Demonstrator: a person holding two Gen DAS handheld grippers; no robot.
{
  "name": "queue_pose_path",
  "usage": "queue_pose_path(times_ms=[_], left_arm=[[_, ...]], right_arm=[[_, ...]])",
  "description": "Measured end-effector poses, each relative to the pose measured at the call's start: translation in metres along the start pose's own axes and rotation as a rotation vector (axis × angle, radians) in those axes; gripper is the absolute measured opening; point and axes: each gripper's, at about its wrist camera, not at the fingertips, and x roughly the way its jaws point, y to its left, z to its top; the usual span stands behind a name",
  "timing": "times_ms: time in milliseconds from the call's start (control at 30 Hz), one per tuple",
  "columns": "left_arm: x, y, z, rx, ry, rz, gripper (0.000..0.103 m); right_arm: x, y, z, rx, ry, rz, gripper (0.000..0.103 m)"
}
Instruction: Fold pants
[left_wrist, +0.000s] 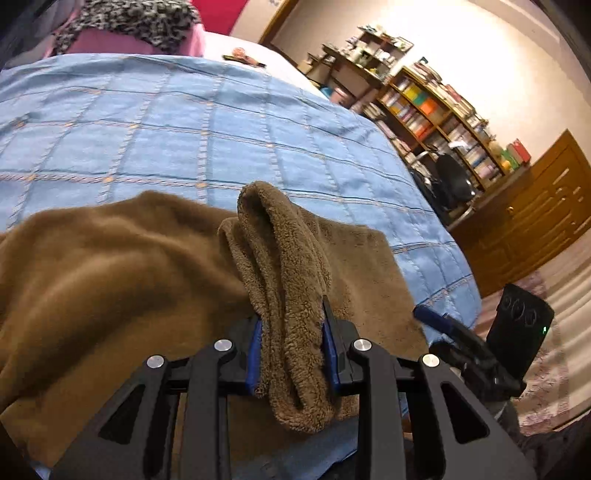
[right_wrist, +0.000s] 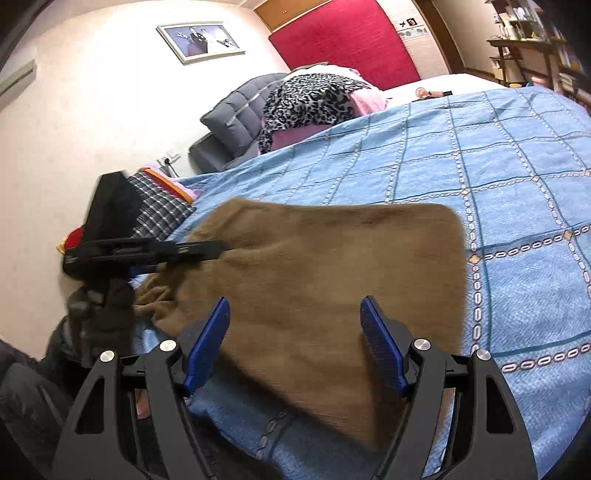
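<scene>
The left gripper (left_wrist: 293, 332) has its jaws clamped on a bunched fold of the brown fleece pants (left_wrist: 122, 258), lifting it. The right gripper (right_wrist: 295, 332) has its jaws apart above the pants' near edge. The pants lie on the blue checked bedspread (right_wrist: 480, 155).
</scene>
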Motion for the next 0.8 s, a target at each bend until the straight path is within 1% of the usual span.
queue_pose_path(times_ms=[100,167,233,267,333,367,433,500,567,633,733,800], left_arm=[[0.004,0.018,-0.011,-0.031,0.023,0.040,0.027],[0.013,0.031,-0.020,-0.058,0.046,0.058,0.028],[0.020,0.037,-0.026,-0.060,0.053,0.077,0.031],[0.025,0.039,-0.028,-0.064,0.053,0.077,0.034],[0.029,0.042,-0.032,-0.072,0.049,0.075,0.042],[0.030,0.044,-0.032,-0.080,0.043,0.078,0.049],[0.028,0.046,-0.032,-0.095,0.038,0.068,0.054],[0.025,0.049,-0.032,-0.098,0.022,0.105,0.065],[0.018,0.047,-0.029,-0.081,-0.002,0.155,0.070],[0.008,0.042,-0.027,-0.063,-0.032,0.191,0.070],[-0.009,0.027,-0.022,-0.018,-0.106,0.261,0.070],[-0.016,0.016,-0.017,0.010,-0.151,0.266,0.071]], right_arm=[[0.018,-0.004,-0.004,0.003,0.040,-0.007,0.074],[0.032,-0.005,-0.010,-0.010,0.073,-0.033,0.074],[0.043,-0.002,-0.015,-0.043,0.092,-0.068,0.074],[0.046,0.000,-0.017,-0.065,0.097,-0.091,0.074],[0.049,0.002,-0.021,-0.086,0.104,-0.110,0.074],[0.051,0.002,-0.023,-0.086,0.108,-0.113,0.074],[0.051,0.001,-0.026,-0.084,0.111,-0.114,0.074],[0.052,0.000,-0.026,-0.083,0.112,-0.114,0.074],[0.050,0.001,-0.025,-0.076,0.112,-0.112,0.074],[0.047,0.003,-0.017,-0.061,0.100,-0.108,0.074],[0.040,0.006,-0.006,-0.051,0.062,-0.115,0.074],[0.040,0.006,0.001,-0.055,0.044,-0.130,0.074]])
